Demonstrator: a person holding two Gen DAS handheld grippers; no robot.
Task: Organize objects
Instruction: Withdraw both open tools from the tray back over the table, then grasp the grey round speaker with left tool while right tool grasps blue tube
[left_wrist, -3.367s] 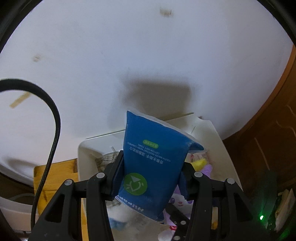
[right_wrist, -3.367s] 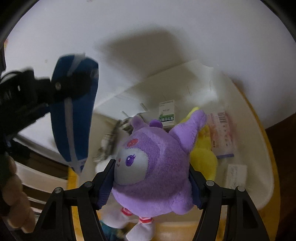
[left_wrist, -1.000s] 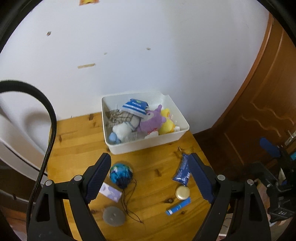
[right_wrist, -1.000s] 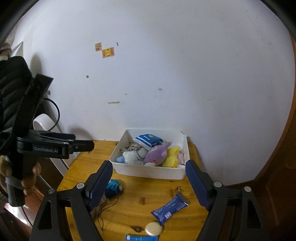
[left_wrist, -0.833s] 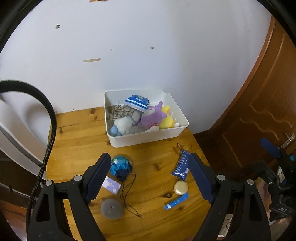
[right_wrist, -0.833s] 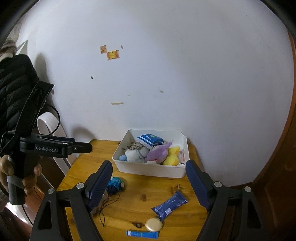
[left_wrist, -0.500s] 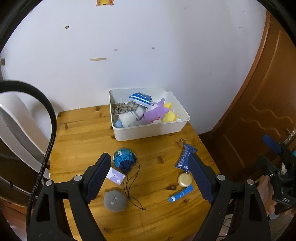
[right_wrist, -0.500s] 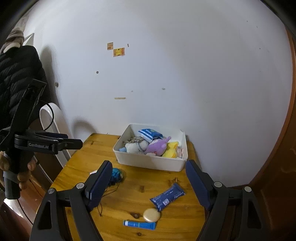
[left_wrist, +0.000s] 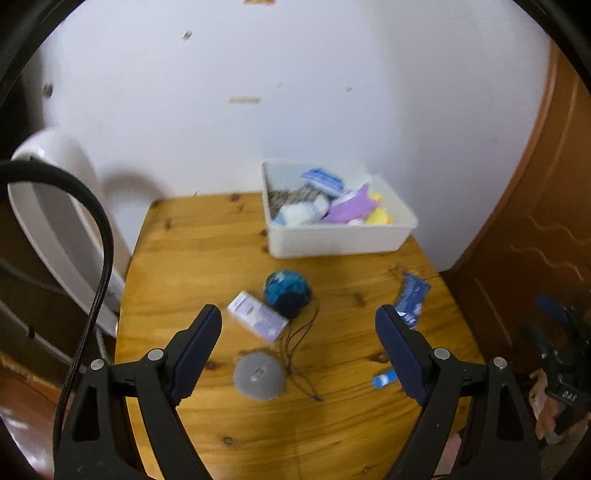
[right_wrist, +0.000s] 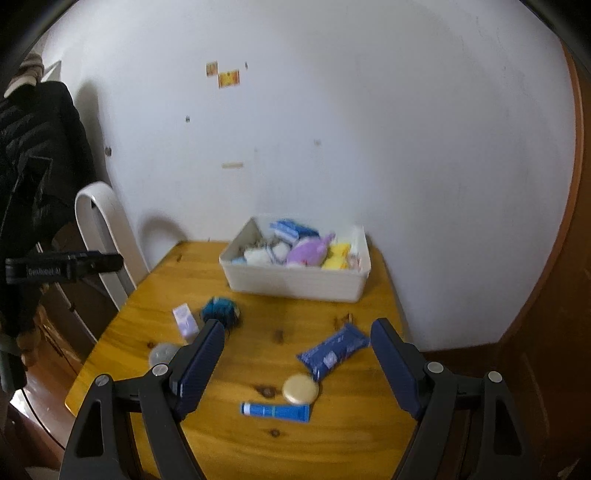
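1. Left tool (left_wrist: 298, 332) and right tool (right_wrist: 297, 345): both spread, empty, above the desk (right_wrist: 258, 354).
2. Loose on the desk, six items: ball (left_wrist: 288, 293), box (left_wrist: 257, 320), grey disc (left_wrist: 259, 376), blue packet (right_wrist: 332, 350), gold tin (right_wrist: 300, 388), tube (right_wrist: 275, 411).
3. One white bin (right_wrist: 295, 282) at the wall, filled.
4. Tin shows in the right view only.

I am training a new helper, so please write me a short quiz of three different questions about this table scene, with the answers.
1. True or false: the purple plush lies in the white bin.
2. Which thing touches the gold disc? A) blue pouch B) blue tube C) grey disc
3. Fill in: both the left gripper and the right gripper are ____ and hold nothing.

Key: 1 true; 2 A, the pouch's near end meets the disc in the right wrist view; 3 open.
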